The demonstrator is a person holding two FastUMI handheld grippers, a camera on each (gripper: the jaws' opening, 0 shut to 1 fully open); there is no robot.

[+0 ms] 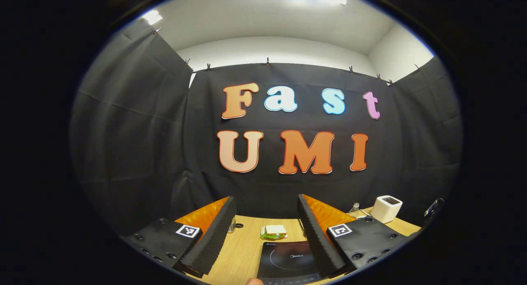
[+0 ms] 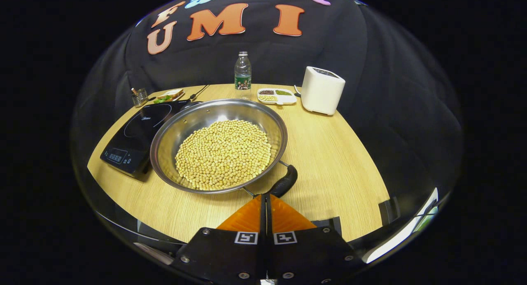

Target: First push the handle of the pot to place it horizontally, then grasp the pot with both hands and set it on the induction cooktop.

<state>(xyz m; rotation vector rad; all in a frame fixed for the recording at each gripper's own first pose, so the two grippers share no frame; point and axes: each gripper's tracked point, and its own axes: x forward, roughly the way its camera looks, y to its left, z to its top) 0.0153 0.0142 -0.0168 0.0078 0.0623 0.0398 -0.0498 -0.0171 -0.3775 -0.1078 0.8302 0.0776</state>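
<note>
Right gripper [image 2: 265, 196]: my fingers are pressed together with nothing between them, tips sitting just short of the pot's dark handle [image 2: 284, 181]. The handle juts from the near rim toward me and a little to the right, at a slant. Judging from that, the push step is in hand: I'd use the closed tips as a blunt pusher, contact the side of the handle near its free end, and sweep sideways in a low, slow arc so the pot [image 2: 218, 145] pivots rather than slides. It is heaped with soybeans [image 2: 224, 153], so any jerk could spill them, and the load will probably make it turn sluggishly. The pot sits on the wooden table [image 2: 329, 153], its far-left rim touching or overlapping the corner of the induction cooktop [image 2: 136, 136]; a hard shove risks knocking that. Beyond stand a water bottle [image 2: 243, 73], a divided tray of beans [image 2: 276, 96] and a white appliance [image 2: 322, 89]. Left gripper [image 1: 266, 235]: fingers spread wide, holding nothing, raised and waiting over the cooktop, a sandwich [image 1: 274, 231] farther off.
</note>
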